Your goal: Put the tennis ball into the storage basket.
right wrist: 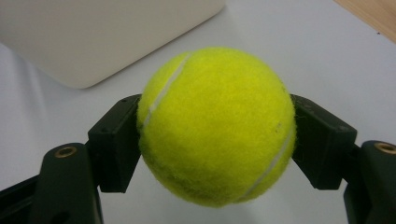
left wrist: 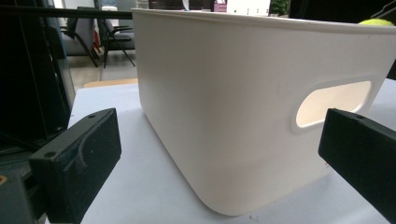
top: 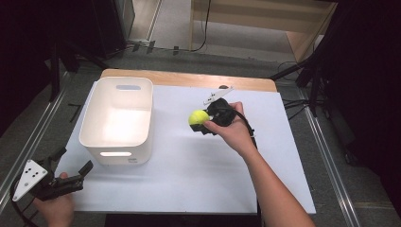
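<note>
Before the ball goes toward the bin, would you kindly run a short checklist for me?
1. Right gripper clamped on the tennis ball, a jaw on each side: ok.
2. Ball lifted off the table: cannot tell.
3. White bin upright, mouth open: ok.
4. Bin interior free of objects: ok, as seen from the high view.
5. Left gripper open, at the bin's near corner, apart from it: ok.
6. Way between ball and bin free: ok.

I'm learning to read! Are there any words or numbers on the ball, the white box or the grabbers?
None that can be read.
Tennis ball: plain white seam, no print showing.
White bin: a tiny mark low on its front wall, too small to read.
Grippers: no labels visible.
</note>
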Demonstrator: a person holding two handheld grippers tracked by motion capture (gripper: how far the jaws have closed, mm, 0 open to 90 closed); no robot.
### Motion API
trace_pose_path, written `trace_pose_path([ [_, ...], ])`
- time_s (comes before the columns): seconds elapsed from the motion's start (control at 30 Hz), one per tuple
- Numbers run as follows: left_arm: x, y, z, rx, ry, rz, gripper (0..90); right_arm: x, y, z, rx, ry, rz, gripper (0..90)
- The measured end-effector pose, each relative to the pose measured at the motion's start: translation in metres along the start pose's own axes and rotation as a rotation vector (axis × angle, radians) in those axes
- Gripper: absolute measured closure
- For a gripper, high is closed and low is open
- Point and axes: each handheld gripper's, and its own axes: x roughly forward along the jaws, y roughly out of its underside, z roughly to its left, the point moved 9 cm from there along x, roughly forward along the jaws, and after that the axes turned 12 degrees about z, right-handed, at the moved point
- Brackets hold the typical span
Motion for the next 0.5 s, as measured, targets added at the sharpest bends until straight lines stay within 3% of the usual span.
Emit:
trace_pose_path([
  [0.5,0.001,0.000,0.000,0.000,-0.001,0.003,0.0,-0.002,-0.019,0.016,-0.039,-0.010,-0.006,24.2],
])
